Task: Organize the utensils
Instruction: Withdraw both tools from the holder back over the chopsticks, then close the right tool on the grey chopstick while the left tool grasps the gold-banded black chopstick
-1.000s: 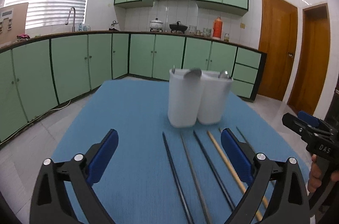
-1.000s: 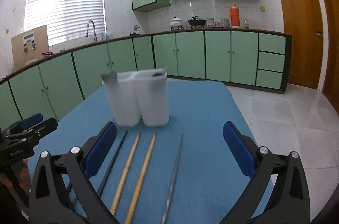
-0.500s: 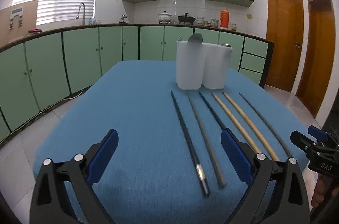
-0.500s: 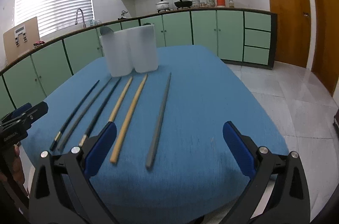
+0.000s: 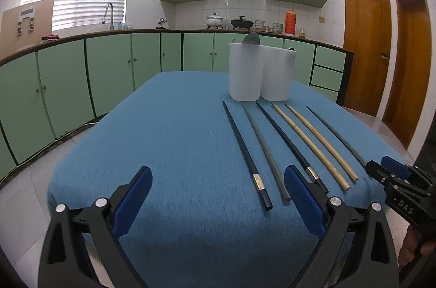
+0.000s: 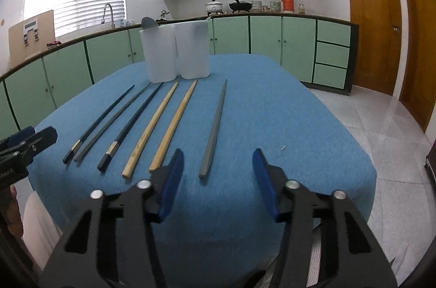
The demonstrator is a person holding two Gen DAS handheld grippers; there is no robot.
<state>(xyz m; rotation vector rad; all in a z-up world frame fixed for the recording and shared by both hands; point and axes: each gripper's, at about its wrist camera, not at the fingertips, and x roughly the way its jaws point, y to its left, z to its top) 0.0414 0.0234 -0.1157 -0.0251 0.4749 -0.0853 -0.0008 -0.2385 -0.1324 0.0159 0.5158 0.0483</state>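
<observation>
the step in hand seems the approach: six long chopsticks (image 6: 166, 121) lie side by side on the blue cloth table (image 6: 286, 124), before two white plastic holders (image 6: 175, 52). the right gripper (image 6: 218, 179) is closing its fingers on nothing, near the grey chopstick (image 6: 215, 129); the left gripper (image 5: 218, 203) is spread wide and empty. next, i think, the right one must reach the grey stick's near end and pinch it.

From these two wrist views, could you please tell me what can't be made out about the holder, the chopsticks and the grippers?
- Contents of the white holder: both views, its frosted walls hide all but a spoon bowl above the rim.
- Near end of the far-right grey chopstick: left wrist view, hidden behind the right gripper, whose fingers are closing on nothing.
- Left gripper base: cut off by the bottom edge.
</observation>
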